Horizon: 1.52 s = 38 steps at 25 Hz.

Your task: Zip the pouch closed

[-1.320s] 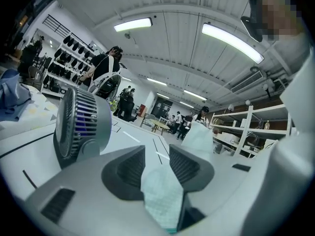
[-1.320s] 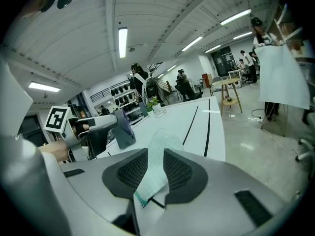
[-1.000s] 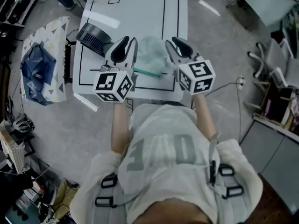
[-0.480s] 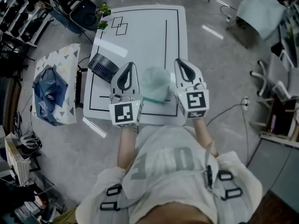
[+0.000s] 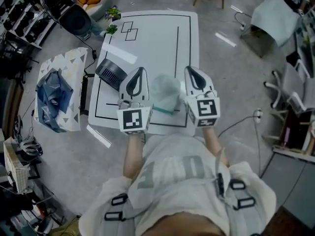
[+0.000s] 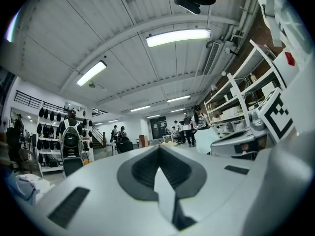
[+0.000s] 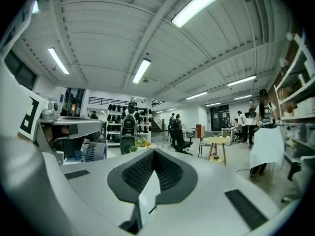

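I hold left hand-held gripper (image 5: 138,71) and right hand-held gripper (image 5: 190,69) clenched, empty, level, flanking the pouch (image 5: 165,90) on the table (image 5: 147,33); likely a neutral pose.

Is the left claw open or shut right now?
Shut: the left claw shows its pads meeting at the tips in its own view, nothing held.

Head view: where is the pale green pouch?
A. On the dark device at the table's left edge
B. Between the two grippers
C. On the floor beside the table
B: the pouch shows between the left gripper and the right gripper, over the white table.
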Each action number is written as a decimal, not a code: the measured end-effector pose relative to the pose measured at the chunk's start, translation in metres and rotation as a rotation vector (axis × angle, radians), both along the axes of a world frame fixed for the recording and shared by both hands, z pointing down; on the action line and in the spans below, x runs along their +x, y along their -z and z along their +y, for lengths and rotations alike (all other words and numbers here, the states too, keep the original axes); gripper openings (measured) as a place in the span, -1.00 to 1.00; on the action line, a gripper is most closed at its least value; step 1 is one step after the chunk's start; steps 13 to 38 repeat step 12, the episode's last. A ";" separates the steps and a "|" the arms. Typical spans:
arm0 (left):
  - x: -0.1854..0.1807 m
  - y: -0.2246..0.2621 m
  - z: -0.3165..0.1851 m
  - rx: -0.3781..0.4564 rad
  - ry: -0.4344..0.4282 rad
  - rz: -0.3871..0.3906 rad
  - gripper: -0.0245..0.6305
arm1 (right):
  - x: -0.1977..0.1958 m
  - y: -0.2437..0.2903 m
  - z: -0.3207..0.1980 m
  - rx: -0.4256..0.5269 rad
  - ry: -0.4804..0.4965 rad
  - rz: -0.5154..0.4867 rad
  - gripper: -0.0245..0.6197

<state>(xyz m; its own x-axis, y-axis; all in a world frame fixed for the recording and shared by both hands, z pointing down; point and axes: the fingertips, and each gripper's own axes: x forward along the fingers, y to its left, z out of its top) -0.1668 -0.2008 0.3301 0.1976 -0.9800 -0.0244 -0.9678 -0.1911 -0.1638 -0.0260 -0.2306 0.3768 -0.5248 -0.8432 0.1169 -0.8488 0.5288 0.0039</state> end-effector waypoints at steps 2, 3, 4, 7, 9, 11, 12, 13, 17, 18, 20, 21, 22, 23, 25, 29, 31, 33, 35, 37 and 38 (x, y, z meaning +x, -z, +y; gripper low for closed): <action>-0.001 0.001 0.001 0.002 0.010 0.027 -0.91 | -0.002 -0.001 0.000 0.003 0.007 0.007 -0.90; -0.002 0.000 0.002 0.003 0.014 0.033 -0.91 | -0.003 -0.002 0.000 0.004 0.009 0.012 -0.90; -0.004 -0.001 0.003 0.001 0.017 0.035 -0.91 | -0.004 -0.002 0.000 0.004 0.012 0.017 -0.90; -0.011 -0.009 0.005 -0.019 0.027 0.009 -0.91 | -0.005 -0.004 0.003 0.000 0.024 0.029 -0.90; -0.016 -0.014 0.006 -0.030 0.028 0.008 -0.91 | -0.004 -0.005 0.004 -0.005 0.022 0.031 -0.90; -0.018 -0.016 0.008 -0.039 0.030 0.023 -0.91 | -0.001 -0.007 0.003 -0.014 0.012 0.030 -0.90; -0.020 -0.017 0.008 -0.044 0.032 0.031 -0.91 | 0.000 -0.009 0.003 -0.019 0.006 0.029 -0.90; -0.020 -0.017 0.008 -0.044 0.032 0.031 -0.91 | 0.000 -0.009 0.003 -0.019 0.006 0.029 -0.90; -0.020 -0.017 0.008 -0.044 0.032 0.031 -0.91 | 0.000 -0.009 0.003 -0.019 0.006 0.029 -0.90; -0.020 -0.017 0.008 -0.044 0.032 0.031 -0.91 | 0.000 -0.009 0.003 -0.019 0.006 0.029 -0.90; -0.020 -0.017 0.008 -0.044 0.032 0.031 -0.91 | 0.000 -0.009 0.003 -0.019 0.006 0.029 -0.90; -0.020 -0.017 0.008 -0.044 0.032 0.031 -0.91 | 0.000 -0.009 0.003 -0.019 0.006 0.029 -0.90; -0.020 -0.017 0.008 -0.044 0.032 0.031 -0.91 | 0.000 -0.009 0.003 -0.019 0.006 0.029 -0.90; -0.020 -0.017 0.008 -0.044 0.032 0.031 -0.91 | 0.000 -0.009 0.003 -0.019 0.006 0.029 -0.90; -0.020 -0.017 0.008 -0.044 0.032 0.031 -0.91 | 0.000 -0.009 0.003 -0.019 0.006 0.029 -0.90; -0.020 -0.017 0.008 -0.044 0.032 0.031 -0.91 | 0.000 -0.009 0.003 -0.019 0.006 0.029 -0.90; -0.020 -0.017 0.008 -0.044 0.032 0.031 -0.91 | 0.000 -0.009 0.003 -0.019 0.006 0.029 -0.90; -0.020 -0.017 0.008 -0.044 0.032 0.031 -0.91 | 0.000 -0.009 0.003 -0.019 0.006 0.029 -0.90; -0.020 -0.017 0.008 -0.044 0.032 0.031 -0.91 | 0.000 -0.009 0.003 -0.019 0.006 0.029 -0.90; -0.020 -0.017 0.008 -0.044 0.032 0.031 -0.91 | 0.000 -0.009 0.003 -0.019 0.006 0.029 -0.90; -0.020 -0.017 0.008 -0.044 0.032 0.031 -0.91 | 0.000 -0.009 0.003 -0.019 0.006 0.029 -0.90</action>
